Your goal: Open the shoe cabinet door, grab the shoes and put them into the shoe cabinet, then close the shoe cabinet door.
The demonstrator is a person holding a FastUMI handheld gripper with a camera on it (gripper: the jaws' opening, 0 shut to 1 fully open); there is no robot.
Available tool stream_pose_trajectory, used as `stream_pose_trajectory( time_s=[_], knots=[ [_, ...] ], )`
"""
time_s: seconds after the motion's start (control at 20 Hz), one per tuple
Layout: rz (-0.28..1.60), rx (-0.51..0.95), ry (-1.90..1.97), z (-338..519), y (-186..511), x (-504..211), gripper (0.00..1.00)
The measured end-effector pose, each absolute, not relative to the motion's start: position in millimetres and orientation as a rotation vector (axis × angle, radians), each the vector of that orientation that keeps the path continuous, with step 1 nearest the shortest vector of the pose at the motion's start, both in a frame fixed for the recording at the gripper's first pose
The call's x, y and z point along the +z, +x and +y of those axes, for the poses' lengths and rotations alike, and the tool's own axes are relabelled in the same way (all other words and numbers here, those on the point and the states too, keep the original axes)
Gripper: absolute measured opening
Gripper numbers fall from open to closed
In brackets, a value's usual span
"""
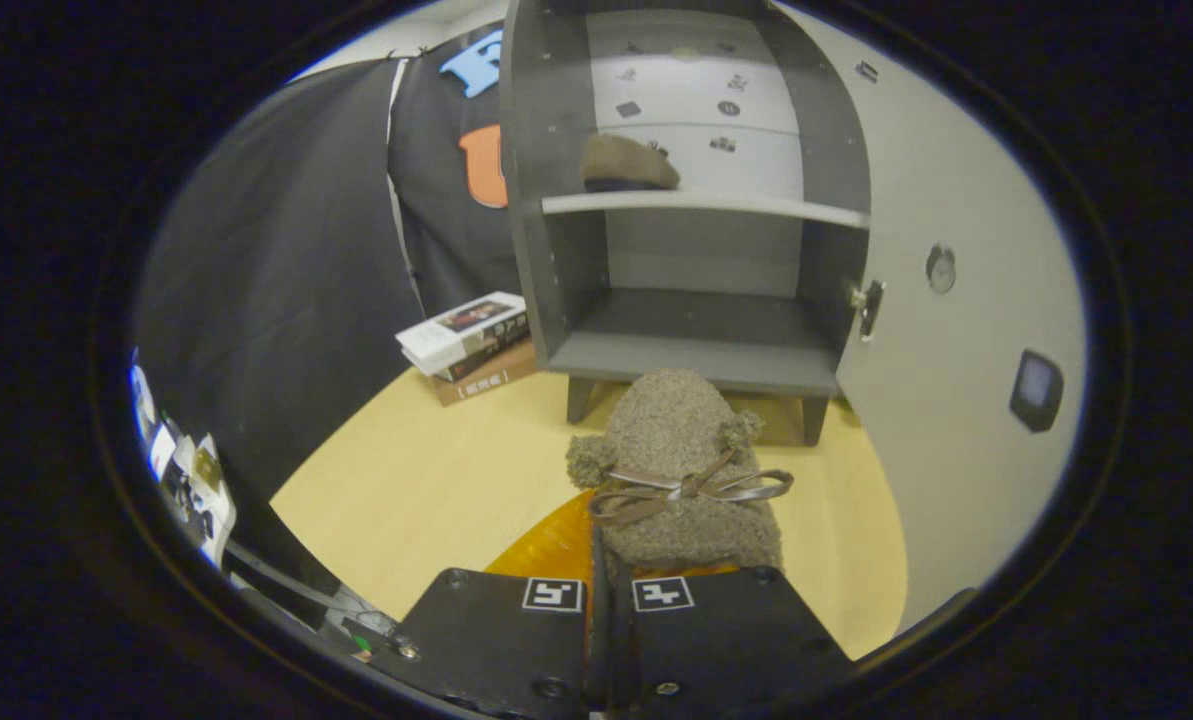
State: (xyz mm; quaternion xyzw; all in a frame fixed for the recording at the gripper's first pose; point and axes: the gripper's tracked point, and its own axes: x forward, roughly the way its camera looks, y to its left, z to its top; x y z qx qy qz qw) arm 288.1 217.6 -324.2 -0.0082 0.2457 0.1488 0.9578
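Gripper view: gripper [611,590] pinches the heel of a fuzzy slipper [681,470], held before the open cabinet [696,355]. It looks soft, light and floppy; the heel rim seems the best hold.

One shoe [681,470] between the tool's [608,600] fingers, before the open cabinet [696,360]; another shoe [628,165] on its shelf [706,205]

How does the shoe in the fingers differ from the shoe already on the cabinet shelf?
The shoe in the fingers is gripped at its heel end, toe pointing toward the cabinet; the shoe on the shelf rests free on the upper shelf, seen side-on. The held shoe's bow lace is plain; the shelved one's trim is too small to tell. Both look like fuzzy brown slipper-type shoes. The gripper is shut on the held one.
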Motion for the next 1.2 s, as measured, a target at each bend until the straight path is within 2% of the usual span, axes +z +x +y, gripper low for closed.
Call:
stream_pose_trajectory(
  time_s=[0.3, 0.5, 0.9, 1.2],
  knots=[
    [0.344, 0.277, -0.024, 211, 305, -217, 0.05],
    [0.271, 0.237, -0.037, 203, 342, -165, 0.05],
    [0.234, 0.125, -0.064, 181, 473, -110, 0.05],
    [0.268, 0.066, -0.066, 174, 580, -104, 0.05]
  ],
)
